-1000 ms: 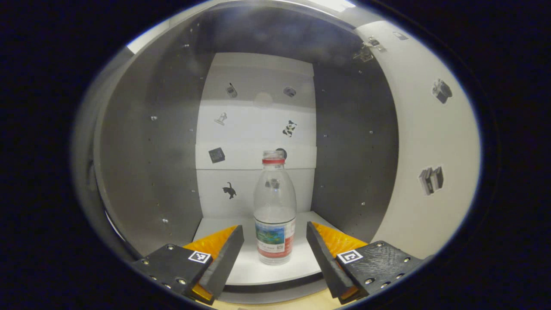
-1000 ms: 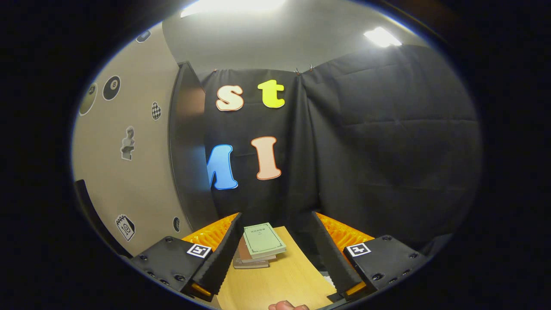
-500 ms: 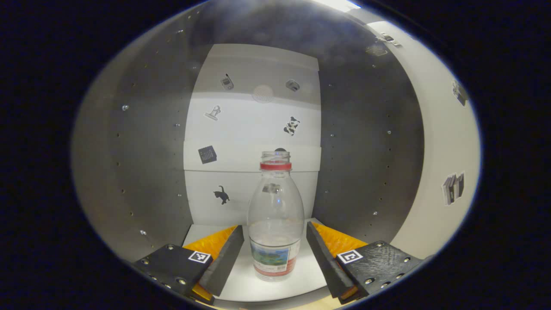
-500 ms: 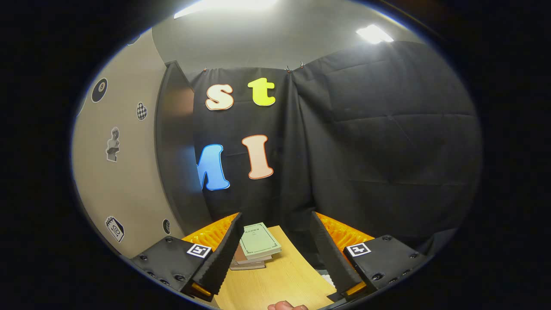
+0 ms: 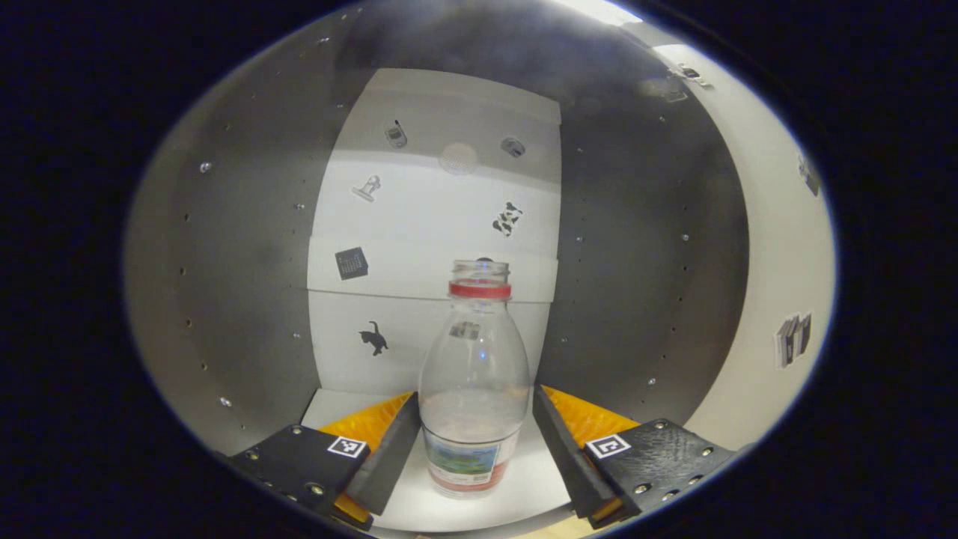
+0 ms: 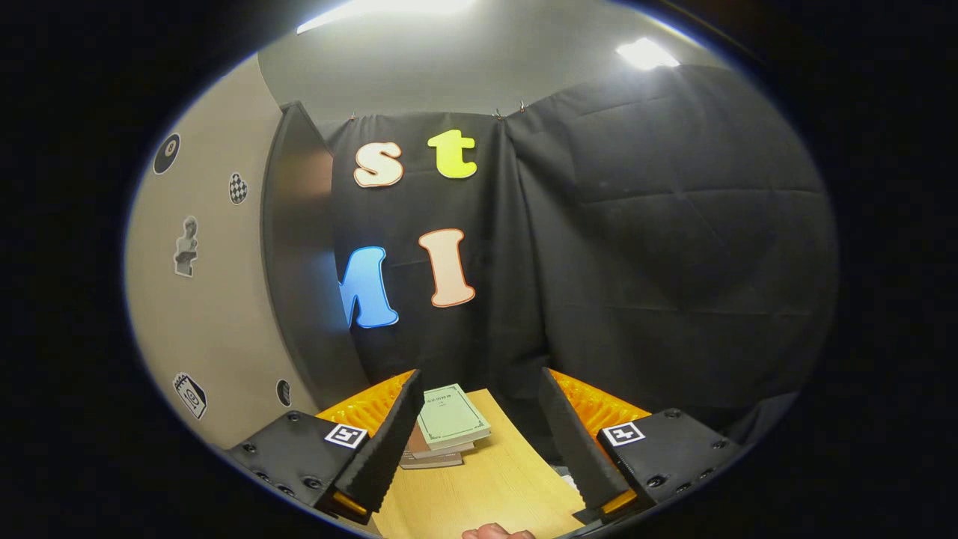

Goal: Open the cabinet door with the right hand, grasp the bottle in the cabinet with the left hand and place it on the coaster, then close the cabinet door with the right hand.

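In the left gripper view, the left gripper (image 5: pixel 473 438) reached into the open cabinet (image 5: pixel 247 299), its jaws spread wide. A clear plastic bottle (image 5: pixel 473 382) stood upright on the cabinet's white floor, directly between the two fingers (image 5: pixel 389 457). The bottle had a red ring at its neck, no cap visible, and a printed label around its lower part. Each finger sat just beside the bottle's lower body, one on either side; whether either one touched the plastic could not be told, and the jaws had not closed on it. Behind the bottle, the cabinet's white back panel (image 5: pixel 441 217) carried several small dark stickers, among them a cat shape and a cow-patterned shape. Grey side walls with rows of small holes ran along both sides. The open cabinet door (image 5: pixel 786 247) stood at the far right, pale, with a sticker on it.

In the right gripper view, the right gripper (image 6: pixel 479 442) was held above a light wooden desk (image 6: pixel 486 486), its jaws released and wide apart, gripping nothing. A small stack of books (image 6: pixel 447 427), the top one green, lay on the desk beyond the fingertips. A pale panel with stickers (image 6: pixel 202 284) rose at the left. A fingertip of the person's hand (image 6: pixel 494 532) showed at the bottom edge.
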